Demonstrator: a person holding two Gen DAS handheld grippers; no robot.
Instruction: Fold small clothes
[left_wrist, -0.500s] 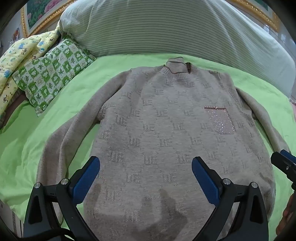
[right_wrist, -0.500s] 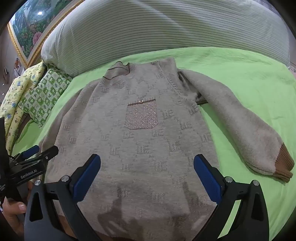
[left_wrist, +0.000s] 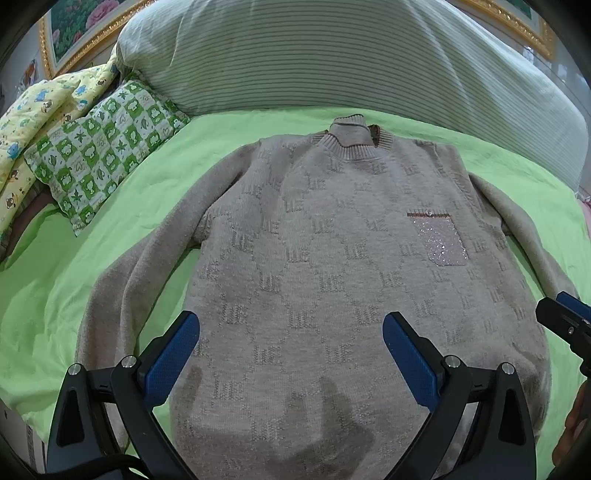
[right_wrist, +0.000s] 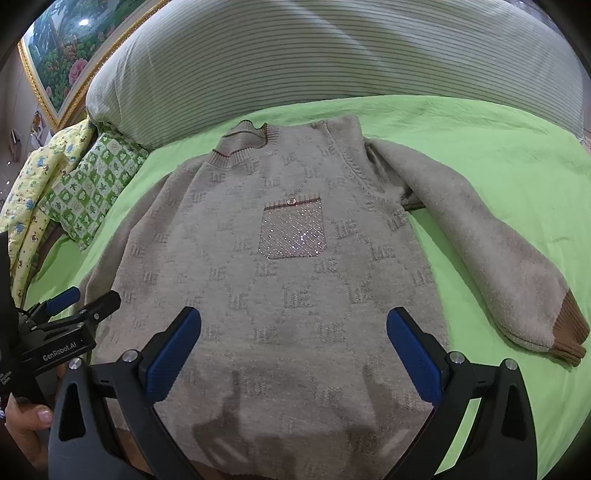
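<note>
Left wrist view: left gripper (left_wrist: 291, 360), jaws wide apart and empty, above a beige knit sweater (left_wrist: 332, 266) spread flat on the green bed sheet (left_wrist: 92, 266).
Right wrist view: right gripper (right_wrist: 293, 360), likewise spread and empty, above the sweater's lower body; chest pocket (right_wrist: 293, 230) beyond.

Beige knit sweater (left_wrist: 332, 258) flat, front up on green bedsheet (left_wrist: 110, 258), sparkly chest pocket (left_wrist: 441, 240), left gripper (left_wrist: 291, 343) wide open above hem, striped pillow (left_wrist: 332, 55) behind, green checked cushion (left_wrist: 99, 147) at left
</note>
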